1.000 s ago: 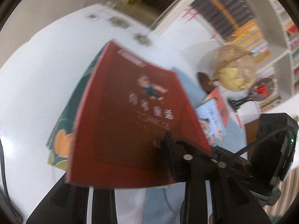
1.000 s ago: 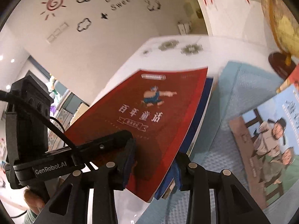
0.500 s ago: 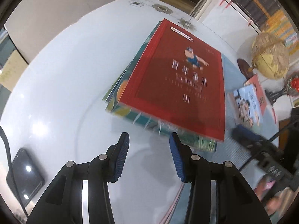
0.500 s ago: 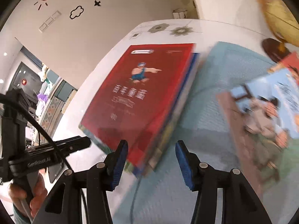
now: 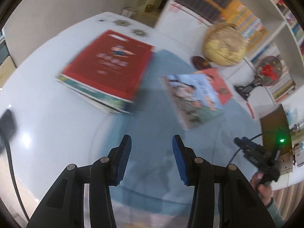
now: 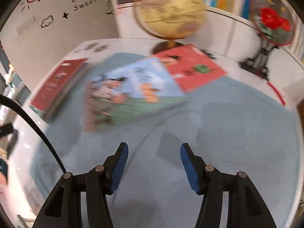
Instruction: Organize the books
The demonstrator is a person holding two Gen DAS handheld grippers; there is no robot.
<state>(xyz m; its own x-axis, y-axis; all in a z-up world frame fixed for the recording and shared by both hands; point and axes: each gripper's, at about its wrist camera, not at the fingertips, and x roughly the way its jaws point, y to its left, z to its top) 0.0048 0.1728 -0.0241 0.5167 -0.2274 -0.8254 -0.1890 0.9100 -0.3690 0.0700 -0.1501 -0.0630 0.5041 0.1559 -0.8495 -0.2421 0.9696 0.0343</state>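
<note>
Your left gripper and right gripper both hang spread and empty over the blue mat. Just ahead of you a blue picture book lies on the mat, overlapping a coral-red book behind it. Off to your left, the red book tops a stack that seems, through the blur, to straddle the mat's edge. Farthest back stands a globe.
</note>
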